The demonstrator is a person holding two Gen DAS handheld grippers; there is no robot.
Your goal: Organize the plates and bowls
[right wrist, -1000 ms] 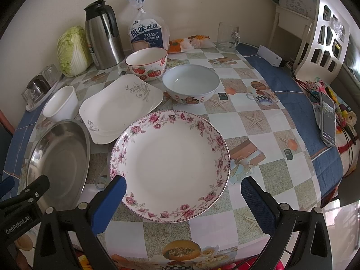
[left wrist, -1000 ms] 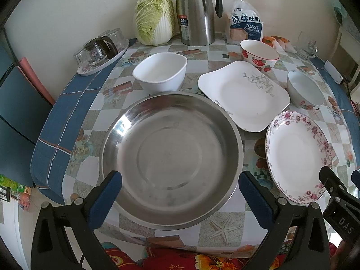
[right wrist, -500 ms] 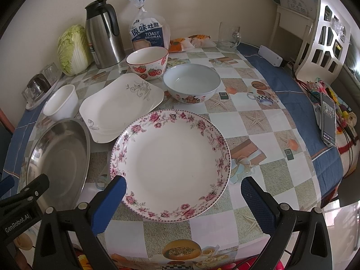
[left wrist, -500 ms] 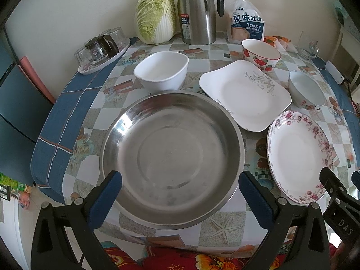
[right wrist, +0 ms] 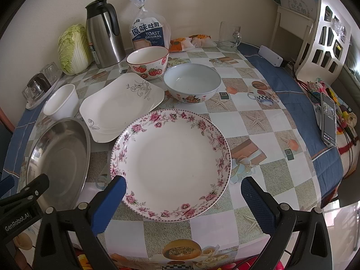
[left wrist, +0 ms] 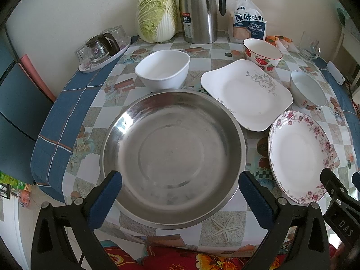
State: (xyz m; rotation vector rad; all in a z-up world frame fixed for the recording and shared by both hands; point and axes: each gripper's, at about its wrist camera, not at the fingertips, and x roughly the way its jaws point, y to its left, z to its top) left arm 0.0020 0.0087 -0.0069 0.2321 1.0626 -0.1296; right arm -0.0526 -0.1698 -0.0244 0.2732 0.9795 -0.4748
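A large steel basin (left wrist: 173, 155) sits at the table's near edge; my left gripper (left wrist: 180, 193) is open and empty, its jaws either side of the basin's near rim. A round floral plate (right wrist: 171, 164) lies right of the basin; my right gripper (right wrist: 183, 199) is open and empty over its near rim. Behind are a white square plate (left wrist: 245, 94), a white square bowl (left wrist: 163, 69), a strawberry bowl (right wrist: 147, 61) and a pale bowl with a painted base (right wrist: 191, 83).
At the back by the wall stand a cabbage (left wrist: 157, 15), a steel thermos jug (left wrist: 199, 11), a toast bag (right wrist: 148, 33), a glass mug (right wrist: 228, 37) and a tray of glasses (left wrist: 103, 49). A phone (right wrist: 328, 119) lies at the right table edge.
Both views have shifted very slightly; the dishes have not moved and both grippers stay open.
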